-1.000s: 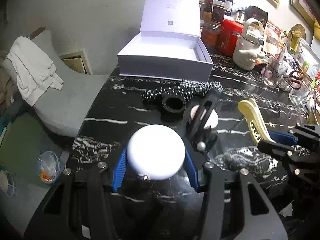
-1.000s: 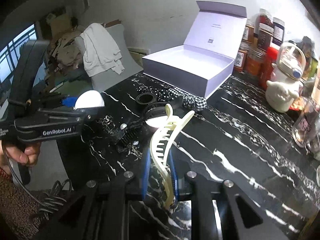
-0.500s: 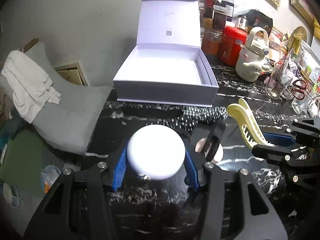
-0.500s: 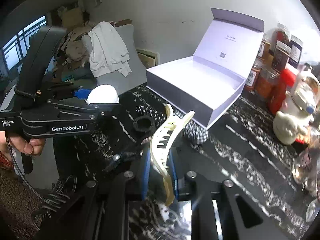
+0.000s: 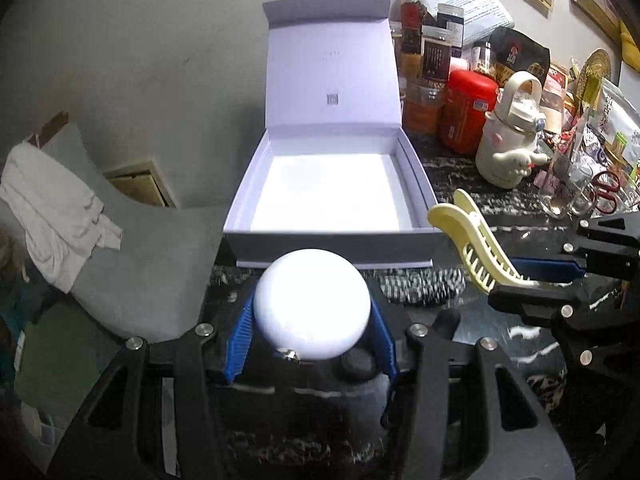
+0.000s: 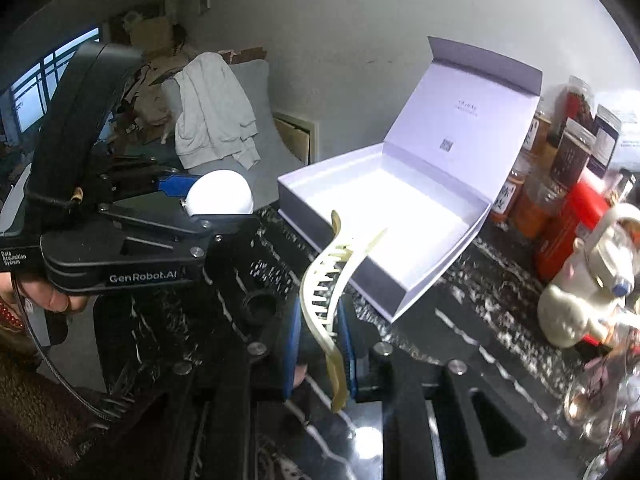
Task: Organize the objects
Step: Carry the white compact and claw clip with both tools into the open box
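1. The left gripper [image 5: 311, 322] clamps a round white case [image 5: 312, 304] between its blue pads, just before the front wall of the open white box [image 5: 332, 246].
2. The right gripper [image 6: 320, 354] pinches a cream hair claw [image 6: 326, 300] by its handle end, right of the box's front corner.
3. The claw's long axis runs along the fingers, teeth end pointing toward the box.
4. A checkered scrunchie [image 5: 424, 286] lies on the black marble counter [image 6: 460, 312] against the box front.

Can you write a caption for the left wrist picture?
Left gripper holds a round white case before the open white box; right gripper holds a cream hair claw.
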